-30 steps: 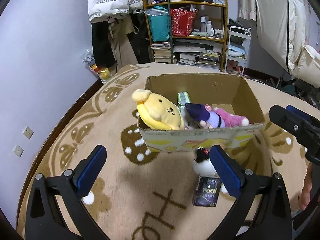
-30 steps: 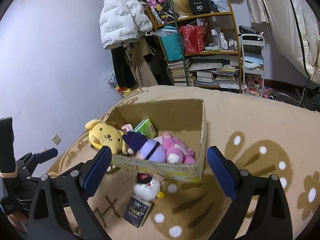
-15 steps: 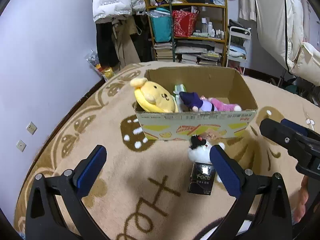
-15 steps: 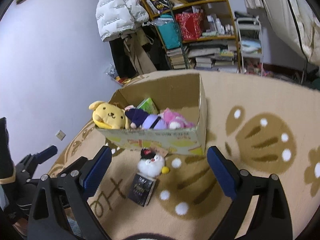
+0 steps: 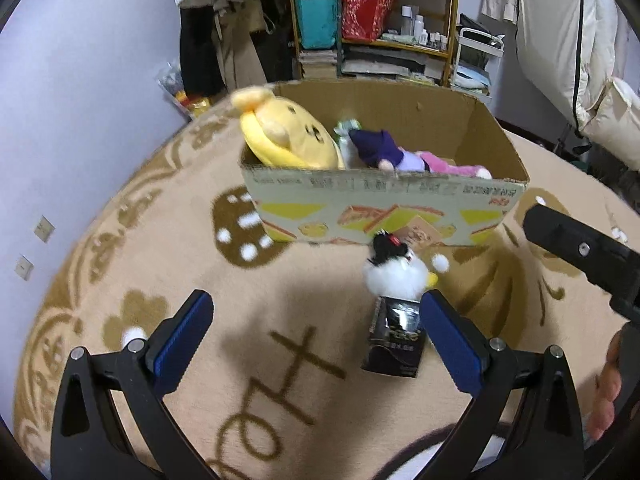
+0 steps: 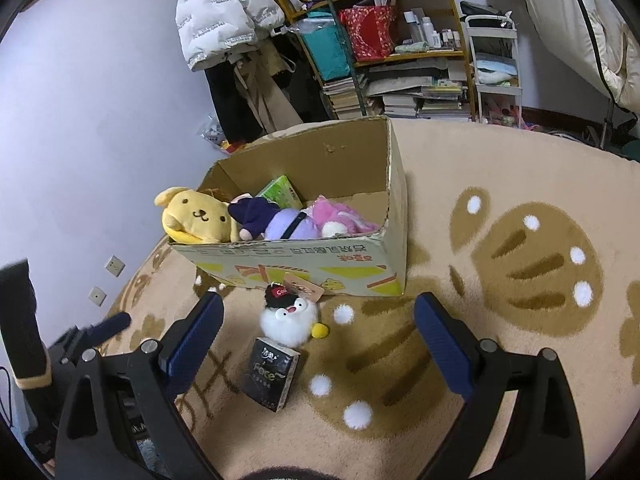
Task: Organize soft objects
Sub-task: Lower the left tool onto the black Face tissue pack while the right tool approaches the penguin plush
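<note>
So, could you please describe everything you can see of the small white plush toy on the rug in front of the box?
The white plush toy is a small, round, fluffy figure with a black cap bearing a red patch, dark eyes, an open pink mouth and a yellow foot sticking out at one side. It sits upright on the beige patterned rug, just outside the front wall of the cardboard box. A paper tag lies by its cap. The dark packet in front touches its base. Neither gripper holds it.
</note>
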The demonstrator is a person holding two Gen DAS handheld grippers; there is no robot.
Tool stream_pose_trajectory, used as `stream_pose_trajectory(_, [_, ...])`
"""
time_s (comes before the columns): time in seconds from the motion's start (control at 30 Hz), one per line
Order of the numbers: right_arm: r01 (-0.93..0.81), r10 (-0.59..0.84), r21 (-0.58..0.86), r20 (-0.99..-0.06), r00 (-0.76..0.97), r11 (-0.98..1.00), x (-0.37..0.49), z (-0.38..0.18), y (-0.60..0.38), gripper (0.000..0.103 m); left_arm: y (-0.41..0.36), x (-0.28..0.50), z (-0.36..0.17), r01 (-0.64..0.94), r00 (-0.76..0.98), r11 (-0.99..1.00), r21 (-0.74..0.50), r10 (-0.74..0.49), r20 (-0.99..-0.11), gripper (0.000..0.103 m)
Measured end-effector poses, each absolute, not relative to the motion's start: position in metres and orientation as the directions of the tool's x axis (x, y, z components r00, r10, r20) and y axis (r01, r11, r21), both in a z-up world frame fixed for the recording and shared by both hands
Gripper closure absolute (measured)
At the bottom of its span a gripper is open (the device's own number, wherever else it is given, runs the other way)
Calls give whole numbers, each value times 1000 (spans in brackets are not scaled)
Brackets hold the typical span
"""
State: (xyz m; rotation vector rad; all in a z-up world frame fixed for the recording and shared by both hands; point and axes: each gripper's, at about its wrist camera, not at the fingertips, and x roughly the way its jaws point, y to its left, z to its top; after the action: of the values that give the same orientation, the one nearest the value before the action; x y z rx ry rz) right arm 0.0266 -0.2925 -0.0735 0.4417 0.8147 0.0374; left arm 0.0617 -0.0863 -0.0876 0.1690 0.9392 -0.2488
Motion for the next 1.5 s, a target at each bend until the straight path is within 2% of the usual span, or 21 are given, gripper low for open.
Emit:
stream_pose_trajectory(0.17, [147,204,397,-713,671,906,37,-83,-293,3,-88,68,-103,283,520,959,-33,-182,-835,1])
stream_pose_trajectory(0.57, [187,217,409,-756,618,893,59,-108,-298,3,-105,77,-132,330,442,940,-83,-232,-866,2])
stream_pose_trajectory(1.07, [206,275,446,-790,548,871,71,-138,-294,3,-133,84,-160,385,393,923,-15,-179,-902,2])
stream_pose_trajectory(1.13, [206,280,448,-793,542,870,73,-141,-293,3,-136,83,-164,394,387,919,0,-165,-907,6])
stream_pose_trajectory(1.4, [177,313,466,-786,534,867,77,-149,-288,3,-139,81,-179,405,354,914,14,-143,-924,48])
stream_pose_trajectory(1.5, [153,328,474,-776,539,867,79,-148,-282,4,-132,86,-179,372,349,928,-7,-147,-926,54])
